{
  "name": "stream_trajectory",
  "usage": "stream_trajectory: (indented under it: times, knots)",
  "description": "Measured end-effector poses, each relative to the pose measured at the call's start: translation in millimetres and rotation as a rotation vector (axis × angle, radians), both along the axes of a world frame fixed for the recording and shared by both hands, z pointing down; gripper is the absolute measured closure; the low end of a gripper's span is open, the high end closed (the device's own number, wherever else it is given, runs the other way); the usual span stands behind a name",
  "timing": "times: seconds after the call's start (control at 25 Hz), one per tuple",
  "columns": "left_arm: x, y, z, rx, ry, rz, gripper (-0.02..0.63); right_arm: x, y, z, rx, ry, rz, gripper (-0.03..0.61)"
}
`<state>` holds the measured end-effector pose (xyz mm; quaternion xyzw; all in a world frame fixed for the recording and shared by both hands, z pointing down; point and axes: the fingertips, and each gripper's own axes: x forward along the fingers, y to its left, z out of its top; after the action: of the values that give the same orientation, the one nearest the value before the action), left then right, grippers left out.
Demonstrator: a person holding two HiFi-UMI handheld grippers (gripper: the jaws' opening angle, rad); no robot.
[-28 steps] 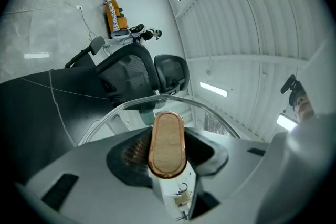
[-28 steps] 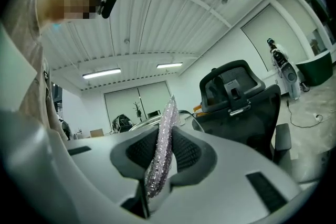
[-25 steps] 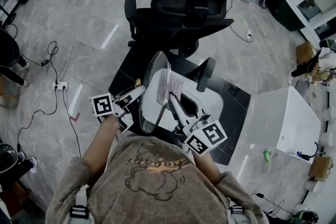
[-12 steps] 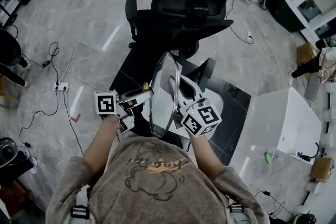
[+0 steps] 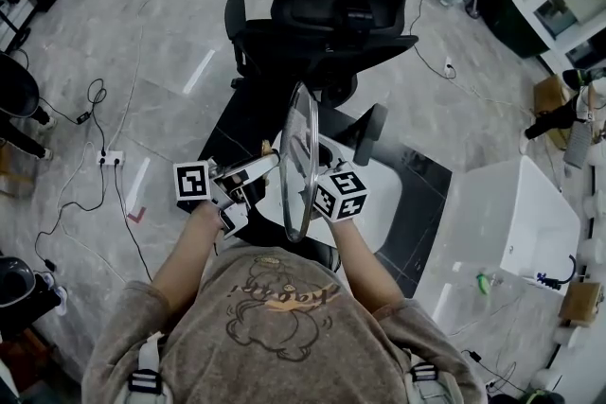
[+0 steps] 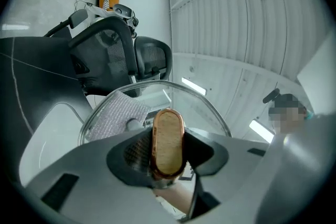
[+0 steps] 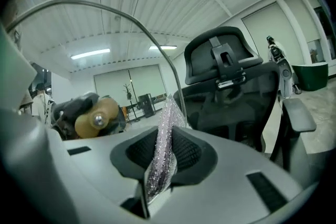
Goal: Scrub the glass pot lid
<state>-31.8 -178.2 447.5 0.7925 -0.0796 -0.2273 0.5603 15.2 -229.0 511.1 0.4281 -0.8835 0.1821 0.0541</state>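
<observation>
The glass pot lid [image 5: 301,156] is held upright and edge-on in the head view, above a white seat. My left gripper [image 5: 268,164] is shut on the lid's wooden knob [image 6: 168,140], which fills the gap between its jaws in the left gripper view. The silvery scrub cloth [image 6: 116,114] shows through the glass [image 6: 173,96] beyond. My right gripper [image 5: 320,177] is on the lid's other side, shut on the scrub cloth [image 7: 162,152], which stands up between its jaws. The lid's metal rim [image 7: 131,16] arcs overhead there, and the knob [image 7: 96,118] shows through the glass.
A black office chair [image 5: 331,19] stands just beyond the lid. Below it are a white seat [image 5: 379,203] and a dark floor mat [image 5: 421,189]. A white box [image 5: 516,218] is at the right. Cables and a power strip [image 5: 109,153] lie on the floor at left.
The lid has turned from showing its face to standing edge-on. My right gripper with the cloth has moved up and left along the lid. The left gripper keeps hold of the knob.
</observation>
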Motion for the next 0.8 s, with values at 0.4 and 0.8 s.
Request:
stream_trajectory:
  times: [0.4,0.8]
  knots:
    - [-26,-20,15,-0.111,0.060,-0.153,0.433,-30,24,24,-0.085,0.002,-0.130,0.491]
    - [-46,-31,29,-0.154,0.059,-0.234,0.433,-51,79,21,-0.154,-0.032,-0.279,0.491]
